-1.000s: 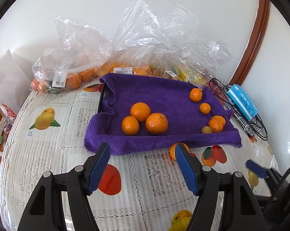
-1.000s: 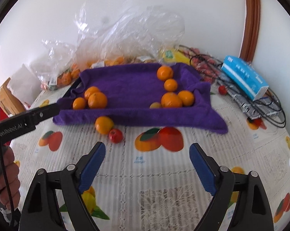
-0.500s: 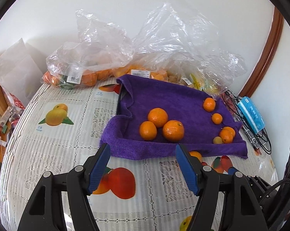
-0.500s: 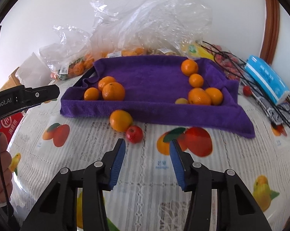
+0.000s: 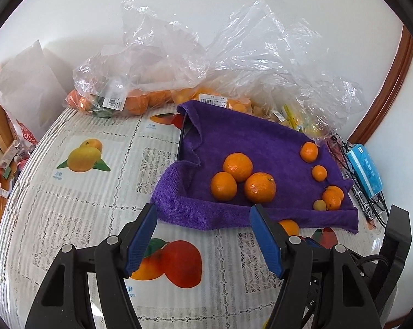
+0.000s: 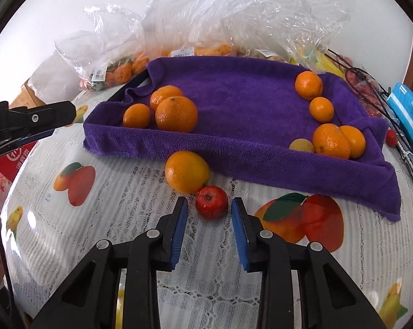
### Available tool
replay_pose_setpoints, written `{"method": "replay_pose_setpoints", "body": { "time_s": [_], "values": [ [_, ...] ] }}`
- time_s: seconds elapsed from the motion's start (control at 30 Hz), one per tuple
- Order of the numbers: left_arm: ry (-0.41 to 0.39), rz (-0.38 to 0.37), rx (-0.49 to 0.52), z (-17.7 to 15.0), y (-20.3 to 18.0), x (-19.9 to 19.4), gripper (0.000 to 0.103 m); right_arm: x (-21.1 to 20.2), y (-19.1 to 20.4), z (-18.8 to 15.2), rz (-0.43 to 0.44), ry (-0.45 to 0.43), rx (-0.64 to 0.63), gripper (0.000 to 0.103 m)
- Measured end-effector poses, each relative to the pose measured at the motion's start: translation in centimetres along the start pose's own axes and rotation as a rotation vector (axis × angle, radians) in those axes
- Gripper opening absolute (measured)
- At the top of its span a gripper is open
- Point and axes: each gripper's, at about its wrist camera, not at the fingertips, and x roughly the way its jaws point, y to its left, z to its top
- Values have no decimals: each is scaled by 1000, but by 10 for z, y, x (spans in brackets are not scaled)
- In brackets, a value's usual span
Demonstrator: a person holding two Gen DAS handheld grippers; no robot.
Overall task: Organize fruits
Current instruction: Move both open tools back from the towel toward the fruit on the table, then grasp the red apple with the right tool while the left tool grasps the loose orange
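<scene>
The right tongs [image 6: 209, 209] are being narrowed around an apple [image 6: 211, 202] on the surface [image 6: 124, 205], not yet pinched; the left tongs [image 5: 203, 219] are held spread and empty. The touching orange [image 6: 186, 175] could be nudged, or the apple squeezed out sideways.

In the left wrist view the loose orange [image 5: 288, 226] is half hidden behind a blue finger [image 5: 265, 242]. The fruit inside the plastic bags [image 5: 157, 63] is blurred by the film. The label print [image 5: 113, 102] cannot be read.
</scene>
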Motion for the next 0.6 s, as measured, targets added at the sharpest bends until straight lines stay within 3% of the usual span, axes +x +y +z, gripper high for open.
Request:
{"method": "replay_pose_setpoints", "body": {
  "time_s": [0.1,0.2,0.37,0.6],
  "values": [
    [3,15,-4,0,1,2,68,2,2,3,7,2,-20,32],
    [17,30,-4,-1,2,7,68,2,7,3,8,2,-46,25],
    [36,57,12,-5,-1,16,68,-9,3,2,4,-29,-22,24],
    [46,6,70,-15,-22,16,68,-43,-22,-2,-28,-98,-4,24]
  ]
}}
